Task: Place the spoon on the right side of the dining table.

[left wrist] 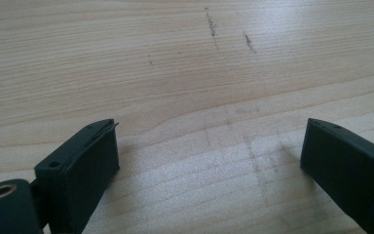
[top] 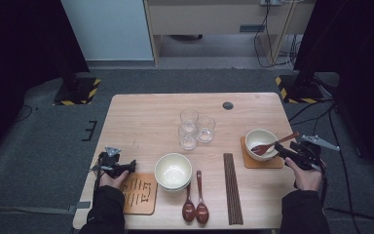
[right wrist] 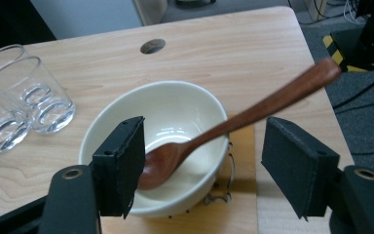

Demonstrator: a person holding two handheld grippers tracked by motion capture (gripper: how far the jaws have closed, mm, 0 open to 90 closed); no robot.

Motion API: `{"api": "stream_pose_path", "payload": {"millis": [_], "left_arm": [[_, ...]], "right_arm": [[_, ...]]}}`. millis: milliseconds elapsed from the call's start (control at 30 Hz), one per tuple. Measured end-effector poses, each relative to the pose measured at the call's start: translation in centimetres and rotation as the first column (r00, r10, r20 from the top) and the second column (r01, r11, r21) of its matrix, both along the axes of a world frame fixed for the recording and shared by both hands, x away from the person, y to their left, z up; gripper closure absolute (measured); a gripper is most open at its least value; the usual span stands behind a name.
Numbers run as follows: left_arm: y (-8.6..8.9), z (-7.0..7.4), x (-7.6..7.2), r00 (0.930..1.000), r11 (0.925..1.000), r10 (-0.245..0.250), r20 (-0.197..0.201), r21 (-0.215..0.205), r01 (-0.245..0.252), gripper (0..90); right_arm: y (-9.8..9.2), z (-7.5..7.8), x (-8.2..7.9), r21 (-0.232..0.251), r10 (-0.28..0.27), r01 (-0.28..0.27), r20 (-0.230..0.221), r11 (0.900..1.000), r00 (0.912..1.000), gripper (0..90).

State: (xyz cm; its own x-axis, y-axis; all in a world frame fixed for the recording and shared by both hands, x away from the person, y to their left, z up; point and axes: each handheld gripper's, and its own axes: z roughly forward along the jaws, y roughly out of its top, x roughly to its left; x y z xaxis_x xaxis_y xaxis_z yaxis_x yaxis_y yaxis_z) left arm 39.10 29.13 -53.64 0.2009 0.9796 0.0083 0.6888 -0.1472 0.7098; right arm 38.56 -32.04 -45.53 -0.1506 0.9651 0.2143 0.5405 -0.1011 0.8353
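We see the right claw (right wrist: pixel 202 165) open, holding nothing — just behind a spoon (right wrist: pixel 233 119) leaning in a bowl (right wrist: pixel 126 112). Three glasses (top: pixel 195 129) stand nearby. The left claw (left wrist: pixel 209 161) gapes wide over bare bench (left wrist: pixel 175 73).

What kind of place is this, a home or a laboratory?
Probably a laboratory or recording room, not a home: the wooden table stands on grey carpet, between stand bases with hazard stripes, with loose cables behind it.

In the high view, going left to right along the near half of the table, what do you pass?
Left gripper → empty coaster → stacked bowls → two spoons → chopsticks → bowl with a spoon → right gripper.
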Motion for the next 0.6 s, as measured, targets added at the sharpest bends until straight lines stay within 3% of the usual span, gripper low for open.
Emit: {"api": "stream_pose_path", "payload": {"millis": [133,600], "left_arm": [[0.0,0.0,0.0,1.0000,1.0000,0.002,-0.002,-0.001,-0.002,4.4],[0.0,0.0,0.0,1.0000,1.0000,0.002,-0.003,-0.003,-0.002,4.0]], "right_arm": [[0.4,0.4,0.5,-0.029,0.017,-0.017,0.009,0.999,0.9998,33.8],[0.5,1.3,2.7,-0.053,0.009,-0.008,0.017,0.999,0.9998,33.9]]}}
